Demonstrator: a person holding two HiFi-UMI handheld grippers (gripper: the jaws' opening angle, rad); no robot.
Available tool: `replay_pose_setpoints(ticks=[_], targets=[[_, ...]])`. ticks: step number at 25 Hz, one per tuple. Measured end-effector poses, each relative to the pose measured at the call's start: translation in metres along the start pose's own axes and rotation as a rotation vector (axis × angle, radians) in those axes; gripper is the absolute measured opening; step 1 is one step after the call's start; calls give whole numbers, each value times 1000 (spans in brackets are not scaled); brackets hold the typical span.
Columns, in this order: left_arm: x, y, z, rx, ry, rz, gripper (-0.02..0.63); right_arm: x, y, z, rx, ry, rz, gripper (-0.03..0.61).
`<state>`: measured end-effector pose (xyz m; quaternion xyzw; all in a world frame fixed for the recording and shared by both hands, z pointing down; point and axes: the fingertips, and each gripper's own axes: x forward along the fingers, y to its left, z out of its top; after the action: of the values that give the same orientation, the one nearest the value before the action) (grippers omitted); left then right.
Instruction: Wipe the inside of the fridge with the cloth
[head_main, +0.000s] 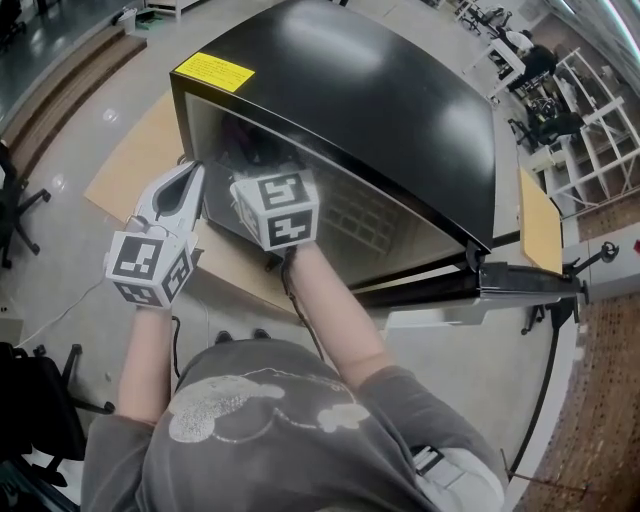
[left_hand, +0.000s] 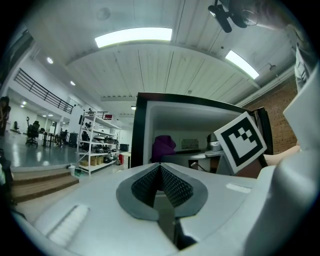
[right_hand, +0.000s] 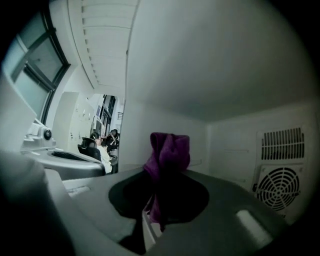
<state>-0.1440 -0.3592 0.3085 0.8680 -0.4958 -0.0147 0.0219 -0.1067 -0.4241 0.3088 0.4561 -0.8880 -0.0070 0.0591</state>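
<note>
The black fridge (head_main: 350, 90) stands with its door (head_main: 500, 282) swung open to the right. My right gripper (right_hand: 158, 192) is inside it, shut on a purple cloth (right_hand: 169, 150) that sticks up from the jaws in front of the white back wall. In the head view only its marker cube (head_main: 277, 208) shows at the opening. My left gripper (head_main: 189, 175) hangs just outside the fridge's left edge, shut with nothing held. In the left gripper view its jaws (left_hand: 161, 170) face the opening, with the cloth (left_hand: 164, 147) and the right gripper's cube (left_hand: 241, 140) inside.
A round fan grille (right_hand: 277, 187) and a slotted vent (right_hand: 285, 142) sit on the fridge's back wall at right. The fridge rests on a wooden board (head_main: 135, 150). An office chair (head_main: 12, 205) stands at left, white shelving (head_main: 600, 125) at far right.
</note>
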Motion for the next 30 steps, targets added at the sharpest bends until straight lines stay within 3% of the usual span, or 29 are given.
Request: replay_pose_setpoints(ticks=[12,16,24,30], targets=[[-35,20,-9,-19,9,55,18,-40,80,-5,-2,-11,152,40],[-32,12,1,-14,-10,31,18,-42,60,0,47,-16,76,40],[-7,-6,1,0,8,-44,18,-10,-10,-22,84,206,-86,40],[6,-18,-2,-2,24,-95,18,-33,-31,-34,94,238,-168,41]])
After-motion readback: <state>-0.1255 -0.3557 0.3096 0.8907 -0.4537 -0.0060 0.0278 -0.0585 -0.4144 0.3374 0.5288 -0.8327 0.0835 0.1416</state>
